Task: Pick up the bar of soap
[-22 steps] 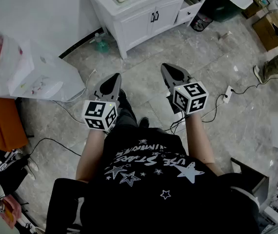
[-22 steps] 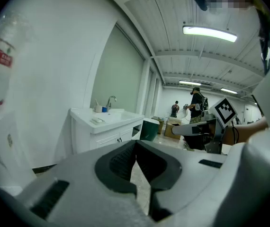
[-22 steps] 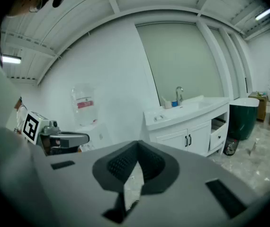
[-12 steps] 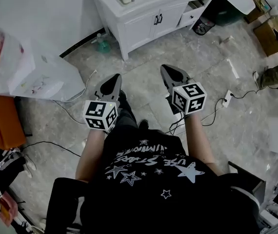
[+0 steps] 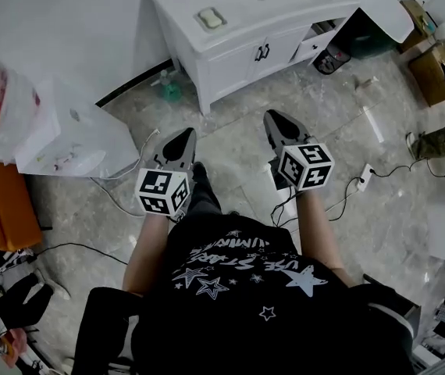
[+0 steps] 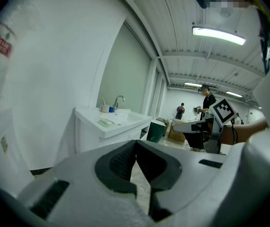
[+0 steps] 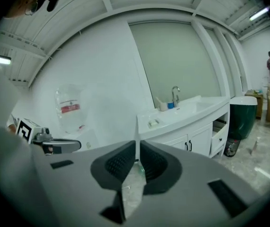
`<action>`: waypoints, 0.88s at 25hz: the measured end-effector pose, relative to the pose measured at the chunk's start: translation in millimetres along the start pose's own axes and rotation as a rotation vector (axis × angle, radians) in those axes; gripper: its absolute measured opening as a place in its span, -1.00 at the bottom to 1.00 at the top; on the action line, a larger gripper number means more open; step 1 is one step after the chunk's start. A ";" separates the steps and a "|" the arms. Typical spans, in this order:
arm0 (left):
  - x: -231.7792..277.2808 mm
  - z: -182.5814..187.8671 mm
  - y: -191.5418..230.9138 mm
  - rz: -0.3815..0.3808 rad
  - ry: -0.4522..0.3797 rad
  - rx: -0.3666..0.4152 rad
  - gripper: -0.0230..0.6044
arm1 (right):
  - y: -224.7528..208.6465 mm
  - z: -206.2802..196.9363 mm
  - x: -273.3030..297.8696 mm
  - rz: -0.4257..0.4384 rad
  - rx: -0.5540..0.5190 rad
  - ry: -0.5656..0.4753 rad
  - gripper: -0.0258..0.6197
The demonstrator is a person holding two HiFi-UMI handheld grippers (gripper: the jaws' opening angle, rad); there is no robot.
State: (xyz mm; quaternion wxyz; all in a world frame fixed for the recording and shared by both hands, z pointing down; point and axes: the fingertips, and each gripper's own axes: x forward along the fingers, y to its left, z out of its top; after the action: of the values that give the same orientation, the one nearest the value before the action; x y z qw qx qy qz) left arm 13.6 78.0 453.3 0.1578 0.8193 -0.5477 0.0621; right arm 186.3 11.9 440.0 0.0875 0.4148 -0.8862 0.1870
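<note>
Jaws of the grey two-jaw left gripper (image 5: 181, 137) clenched tip to tip, nothing between them; right gripper (image 5: 274, 119) likewise closed and empty, held level with the left and apart from it over the grey stone-tile floor (image 5: 230, 123). Ahead of both tips, well apart, stands the white two-door vanity cabinet (image 5: 242, 49). The pale rectangular bar of soap (image 5: 210, 18) lies untouched in a shallow white dish (image 5: 201, 16) on the cabinet top, roughly between the two grippers' lines. Small green bottle (image 5: 171, 91) on the floor just ahead of the left gripper.
</note>
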 end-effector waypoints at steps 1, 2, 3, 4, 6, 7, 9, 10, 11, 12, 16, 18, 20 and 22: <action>7.6 4.5 9.0 -0.004 0.001 0.000 -0.90 | -2.8 4.8 10.8 -0.004 0.007 0.003 -0.78; 14.9 9.5 17.9 -0.008 0.002 0.001 -0.90 | -4.7 9.9 21.7 -0.006 0.012 0.007 -0.73; 21.8 14.8 26.4 -0.013 0.004 0.002 -0.90 | -5.8 15.3 32.3 -0.005 0.014 0.011 -0.66; 28.4 20.3 34.7 -0.017 0.004 0.002 -0.90 | -6.5 21.1 42.6 -0.004 0.016 0.014 -0.58; 41.5 31.8 51.0 -0.025 0.002 0.001 -0.90 | -8.4 33.9 63.0 -0.004 0.021 0.016 -0.46; 47.9 37.0 59.0 -0.030 0.000 0.001 -0.90 | -9.2 40.0 73.4 -0.004 0.025 0.017 -0.40; 58.6 45.2 75.1 -0.041 0.000 0.005 -0.90 | -8.2 48.4 94.4 0.003 0.036 0.026 -0.23; 63.1 48.9 83.6 -0.047 0.000 0.008 -0.90 | -7.1 50.9 104.9 0.007 0.041 0.036 -0.14; 67.6 52.6 92.6 -0.052 -0.001 0.008 -0.90 | -6.3 52.9 115.0 0.008 0.045 0.047 -0.05; 71.8 56.2 101.9 -0.056 -0.004 0.006 -0.90 | -5.8 54.9 124.6 0.005 0.046 0.057 0.01; 84.4 63.7 135.9 -0.069 -0.003 -0.012 -0.90 | -1.9 57.7 158.6 -0.004 0.060 0.104 0.19; 88.9 63.9 147.9 -0.085 0.007 -0.010 -0.90 | 1.1 56.7 171.9 -0.012 0.069 0.125 0.22; 93.6 64.1 158.0 -0.099 0.016 -0.002 -0.90 | 2.9 56.3 182.4 -0.028 0.074 0.134 0.22; 96.8 63.3 166.8 -0.104 0.020 -0.005 -0.90 | 4.0 54.3 190.9 -0.040 0.081 0.140 0.22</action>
State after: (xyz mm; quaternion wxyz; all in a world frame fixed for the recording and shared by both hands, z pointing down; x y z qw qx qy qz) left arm -105.8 -86.1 452.0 0.1682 0.8455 -0.5031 0.0608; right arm 60.9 -141.8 448.5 0.1361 0.4215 -0.8612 0.2494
